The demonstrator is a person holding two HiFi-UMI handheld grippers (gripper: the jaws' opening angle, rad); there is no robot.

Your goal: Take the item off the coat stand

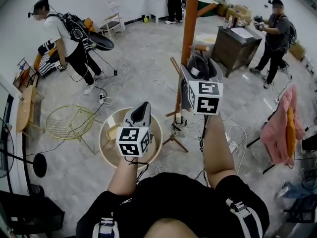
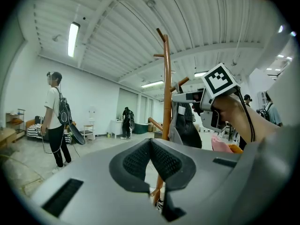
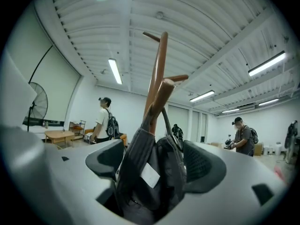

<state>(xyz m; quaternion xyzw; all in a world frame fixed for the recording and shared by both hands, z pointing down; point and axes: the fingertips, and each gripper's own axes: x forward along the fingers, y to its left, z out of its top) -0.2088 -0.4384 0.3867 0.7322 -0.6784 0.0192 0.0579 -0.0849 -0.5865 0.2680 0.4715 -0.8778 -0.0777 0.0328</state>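
A dark grey bag with a white label hangs by its strap from a peg of the brown wooden coat stand. My right gripper is raised to it. In the right gripper view the bag fills the gap between the wide-open jaws of that gripper, below the stand's pegs; I cannot make out a pad pressing on it. My left gripper hangs lower, to the left of the stand, with its jaws shut and empty. From there the bag and right gripper show beside the pole.
A round pale basket stands under my left gripper, a yellow wire frame left of it. Cables lie on the floor round the stand's feet. A dark cabinet and a pink garment are at the right. Two people stand farther off.
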